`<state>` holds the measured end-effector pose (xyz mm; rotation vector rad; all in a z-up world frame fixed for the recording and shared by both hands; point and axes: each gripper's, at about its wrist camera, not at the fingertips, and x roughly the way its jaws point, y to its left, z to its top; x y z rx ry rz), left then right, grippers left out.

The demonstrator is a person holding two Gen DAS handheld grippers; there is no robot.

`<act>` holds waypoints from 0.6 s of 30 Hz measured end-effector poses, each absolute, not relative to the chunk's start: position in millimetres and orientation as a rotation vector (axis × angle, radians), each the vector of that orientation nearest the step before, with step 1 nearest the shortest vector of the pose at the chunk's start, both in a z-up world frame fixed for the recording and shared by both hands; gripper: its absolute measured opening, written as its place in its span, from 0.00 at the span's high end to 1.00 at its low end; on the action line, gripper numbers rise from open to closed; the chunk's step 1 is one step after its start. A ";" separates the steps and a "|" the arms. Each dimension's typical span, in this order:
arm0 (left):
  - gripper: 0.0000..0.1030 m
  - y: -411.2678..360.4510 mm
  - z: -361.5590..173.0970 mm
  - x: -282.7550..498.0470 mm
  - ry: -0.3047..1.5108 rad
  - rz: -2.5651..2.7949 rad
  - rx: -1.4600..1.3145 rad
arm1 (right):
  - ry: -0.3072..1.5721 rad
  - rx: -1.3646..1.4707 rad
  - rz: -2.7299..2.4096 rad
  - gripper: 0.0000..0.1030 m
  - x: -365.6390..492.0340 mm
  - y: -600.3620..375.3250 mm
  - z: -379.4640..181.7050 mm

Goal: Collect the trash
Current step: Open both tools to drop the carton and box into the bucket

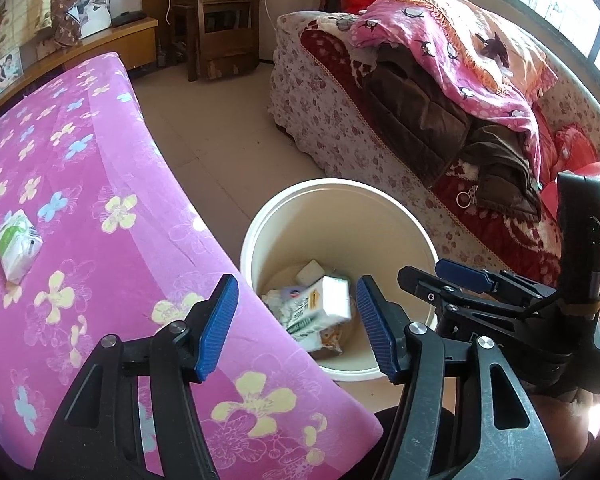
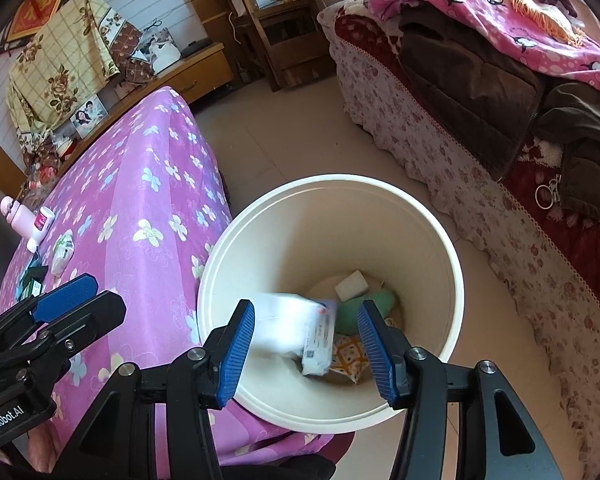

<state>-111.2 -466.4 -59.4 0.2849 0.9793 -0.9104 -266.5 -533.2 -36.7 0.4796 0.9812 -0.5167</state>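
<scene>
Both hand-held grippers are hanging over a cream round plastic bin (image 2: 332, 216) standing on the floor between a table draped in pink flowered cloth (image 1: 100, 184) and a sofa. The bin is already holding several discarded packets and a white box (image 1: 334, 296). The right gripper (image 2: 306, 348) is standing with its jaws apart, a blurred white paper packet (image 2: 296, 320) lying loose between and below them, apparently dropping in. The left gripper (image 1: 296, 320) is likewise standing apart and empty. A green-and-white tissue pack (image 1: 17, 246) is lying on the cloth, well apart from both, seemingly left to collect.
</scene>
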 end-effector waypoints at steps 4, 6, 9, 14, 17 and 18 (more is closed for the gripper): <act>0.42 -459.3 -57.7 -109.3 0.974 -0.898 0.276 | 0.980 0.472 -0.506 0.50 -263.4 -526.8 -33.8; 0.42 -454.5 -56.1 -108.3 0.967 -0.889 0.272 | 0.979 0.468 -0.500 0.50 -261.4 -522.4 -32.2; 0.42 -445.3 -53.0 -105.5 0.957 -0.876 0.265 | 0.975 0.463 -0.483 0.50 -256.8 -515.3 -29.3; 0.42 -422.8 -48.2 -98.1 0.934 -0.830 0.261 | 0.969 0.454 -0.441 0.50 -245.3 -498.7 -23.9; 0.42 -408.8 -47.0 -92.1 0.931 -0.800 0.256 | 0.969 0.443 -0.412 0.49 -236.1 -484.9 -21.0; 0.42 -402.6 -46.9 -89.4 0.932 -0.788 0.252 | 0.970 0.437 -0.399 0.49 -231.6 -479.0 -20.0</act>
